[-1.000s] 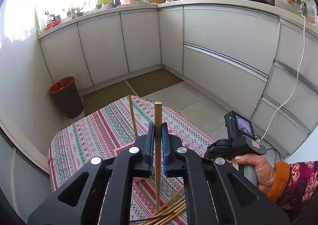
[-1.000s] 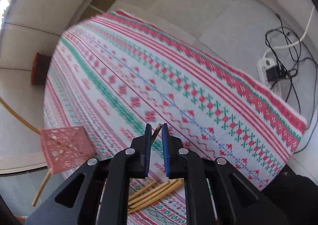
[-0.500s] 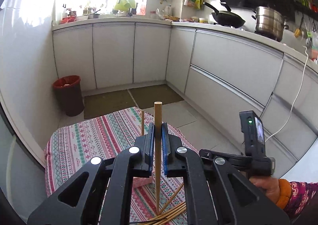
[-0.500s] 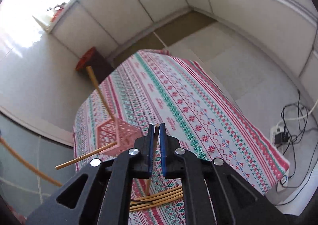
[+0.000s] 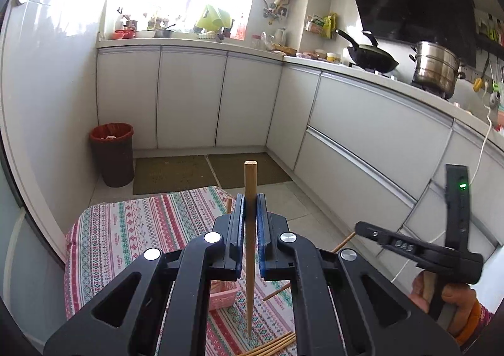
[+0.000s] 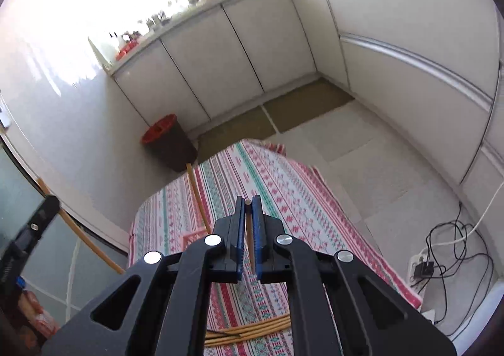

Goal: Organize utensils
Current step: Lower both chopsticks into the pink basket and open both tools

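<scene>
Above the striped tablecloth point(image 5: 135, 230), both grippers hang clear of the surface, angled downward.

Left gripper point(image 5: 250, 214): blue pads pressed onto a wooden chopstick point(image 5: 250, 230) that stands nearly upright, thick end above the fingertips, thin end pointing down toward the cloth.

Right gripper point(image 6: 249, 217): pads pinched tight on a second chopstick point(image 6: 250, 239), its end just showing at the fingertips. Seen from the left camera, it sits at the right edge, tilted, a hand point(image 5: 447, 299) in an orange cuff wrapped round its grip.

Loose chopsticks point(image 6: 252, 329): a bundle lying flat on the cloth at its near edge.

Pink basket point(image 5: 222, 294): on the cloth, mostly hidden behind the left gripper, one chopstick point(image 6: 197, 195) leaning out of it.
</scene>
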Demonstrator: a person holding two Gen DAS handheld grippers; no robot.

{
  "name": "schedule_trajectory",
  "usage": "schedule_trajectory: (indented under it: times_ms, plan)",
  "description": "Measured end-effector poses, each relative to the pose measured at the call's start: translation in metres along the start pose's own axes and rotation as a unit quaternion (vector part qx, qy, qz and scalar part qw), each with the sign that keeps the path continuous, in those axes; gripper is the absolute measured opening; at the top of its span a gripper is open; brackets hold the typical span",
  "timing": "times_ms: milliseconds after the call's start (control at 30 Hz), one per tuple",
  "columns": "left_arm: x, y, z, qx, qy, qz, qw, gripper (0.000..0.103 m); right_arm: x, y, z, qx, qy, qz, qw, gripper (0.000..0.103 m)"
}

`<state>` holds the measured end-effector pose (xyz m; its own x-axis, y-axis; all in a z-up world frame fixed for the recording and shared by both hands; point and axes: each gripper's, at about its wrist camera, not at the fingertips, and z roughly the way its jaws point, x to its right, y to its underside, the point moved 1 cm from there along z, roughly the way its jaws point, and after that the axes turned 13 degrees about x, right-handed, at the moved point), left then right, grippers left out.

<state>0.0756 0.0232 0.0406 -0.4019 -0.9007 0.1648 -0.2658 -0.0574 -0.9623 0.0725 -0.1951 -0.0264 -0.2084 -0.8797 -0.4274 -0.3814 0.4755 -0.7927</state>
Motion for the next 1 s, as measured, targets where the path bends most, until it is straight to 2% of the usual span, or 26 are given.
schedule_trajectory:
  times_ms: [200, 333, 400, 533, 633, 700, 933, 1000]
  plan:
    - [-0.016, -0.008, 0.015, 0.034, -0.041, -0.033, 0.9980, 0.006, -0.004, -0.043, -0.018, 0.048, -0.031, 0.031, 0.998, 0.005]
    - [-0.029, -0.008, 0.027, 0.060, -0.081, -0.042, 0.9940, 0.006, -0.023, -0.065, -0.025, 0.072, -0.059, 0.032, 0.995, 0.005]
    - [-0.036, -0.007, 0.033, 0.074, -0.100, -0.048, 0.9910, 0.006, -0.032, -0.070, -0.023, 0.076, -0.072, 0.029, 0.994, 0.005]
    - [-0.045, -0.002, 0.045, 0.083, -0.115, -0.058, 0.9882, 0.006, -0.045, -0.064, -0.012, 0.067, -0.081, 0.017, 0.994, 0.005]
    - [-0.045, 0.010, 0.058, 0.063, -0.123, -0.052, 0.9891, 0.008, -0.053, -0.057, 0.000, 0.051, -0.081, 0.008, 0.995, 0.005]
    - [-0.050, 0.017, 0.060, 0.061, -0.128, -0.058, 0.9882, 0.025, -0.057, -0.053, 0.008, 0.040, -0.082, 0.007, 0.996, 0.005]
    - [-0.066, 0.006, 0.029, 0.102, -0.146, -0.078, 0.9809, 0.040, -0.066, -0.042, 0.025, 0.029, -0.076, -0.004, 0.997, 0.005]
    - [-0.073, 0.006, 0.024, 0.102, -0.153, -0.089, 0.9789, 0.050, -0.068, -0.038, 0.030, 0.023, -0.074, -0.006, 0.997, 0.005]
